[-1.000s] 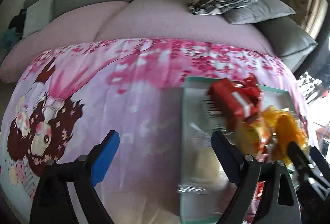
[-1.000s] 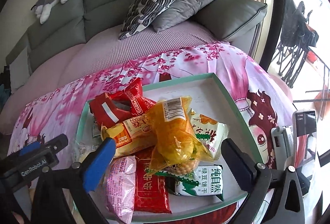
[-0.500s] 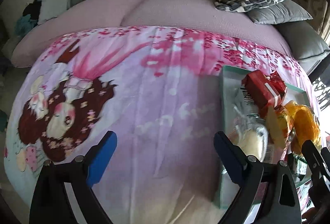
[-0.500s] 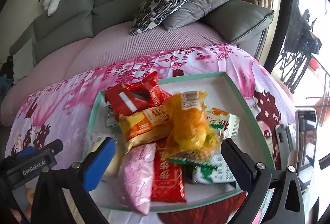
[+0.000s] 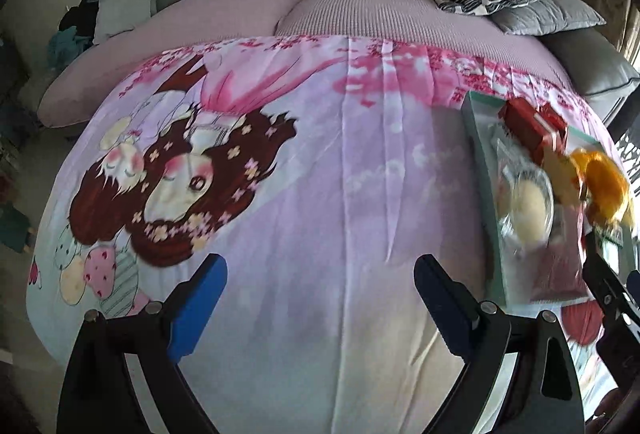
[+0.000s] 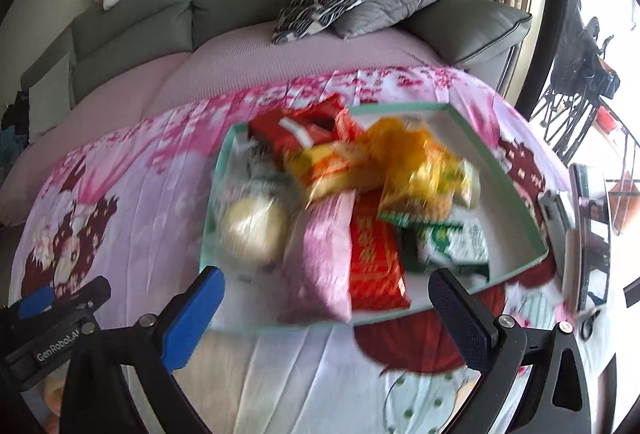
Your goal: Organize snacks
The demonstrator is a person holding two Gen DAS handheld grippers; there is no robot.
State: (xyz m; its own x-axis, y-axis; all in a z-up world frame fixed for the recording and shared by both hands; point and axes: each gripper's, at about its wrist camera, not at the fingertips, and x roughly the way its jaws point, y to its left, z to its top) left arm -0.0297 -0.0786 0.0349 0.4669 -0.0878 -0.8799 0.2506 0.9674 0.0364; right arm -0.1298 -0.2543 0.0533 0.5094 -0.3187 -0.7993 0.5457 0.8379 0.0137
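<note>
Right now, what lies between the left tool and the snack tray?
Only bare cartoon-print pink cloth. In the left wrist view the open left tool hangs over it, and the shallow mint-green tray of snack packets sits off to the right, nothing between.

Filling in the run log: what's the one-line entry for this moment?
left gripper: open, over bare cloth | right gripper: open, facing tray | snacks: piled in tray, none held

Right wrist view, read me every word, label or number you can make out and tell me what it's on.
"GenRobot.AI": white print on the left gripper, seen at the lower left of the right wrist view.
Red snack packet: gold characters, too blurred to read.
Green and white packet: print too blurred to read.
Yellow packet: print too blurred to read.
Left wrist view: no readable text.
</note>
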